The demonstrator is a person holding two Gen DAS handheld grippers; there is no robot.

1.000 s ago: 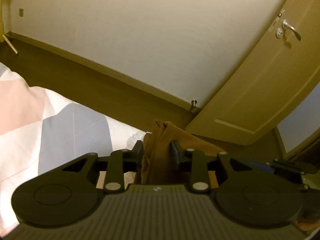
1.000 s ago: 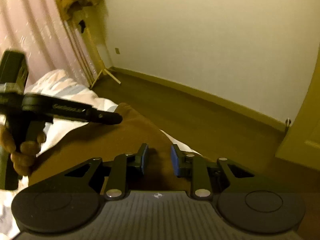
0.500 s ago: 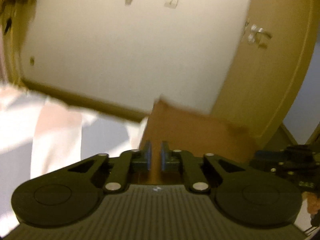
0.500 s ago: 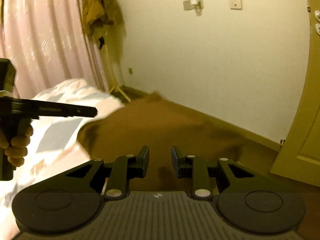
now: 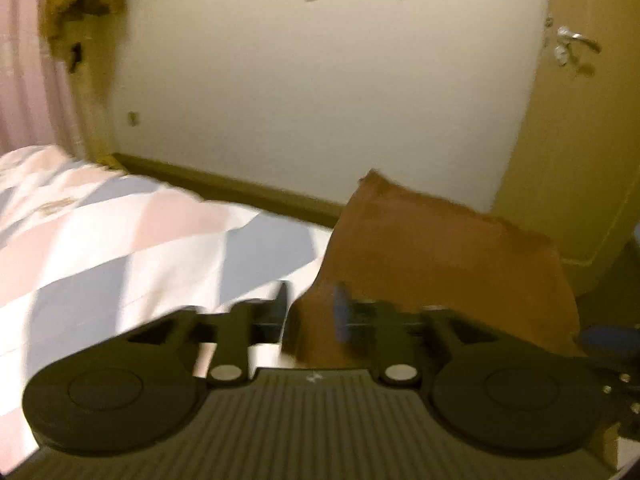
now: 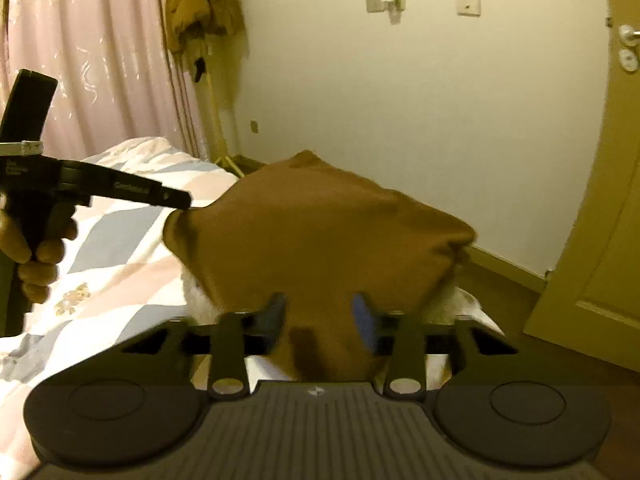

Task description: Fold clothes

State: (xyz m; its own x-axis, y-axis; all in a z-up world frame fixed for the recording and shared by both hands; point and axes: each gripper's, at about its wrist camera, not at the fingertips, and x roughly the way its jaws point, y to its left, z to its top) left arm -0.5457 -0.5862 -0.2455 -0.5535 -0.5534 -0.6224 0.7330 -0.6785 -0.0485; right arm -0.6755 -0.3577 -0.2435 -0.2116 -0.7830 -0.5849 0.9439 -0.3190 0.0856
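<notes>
Aloft, brown cloth (image 6: 316, 220) between claws

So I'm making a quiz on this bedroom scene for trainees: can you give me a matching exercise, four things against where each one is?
Things:
1. brown cloth garment
2. patchwork pink, grey and white bed cover
3. mustard jacket
4. metal door handle

Places:
A. hanging in the corner by the curtain
B. far right, on the yellowish door
C. lifted above the bed
D. spread over the bed, on the left

Pairs: 1-C, 2-D, 3-A, 4-B
</notes>
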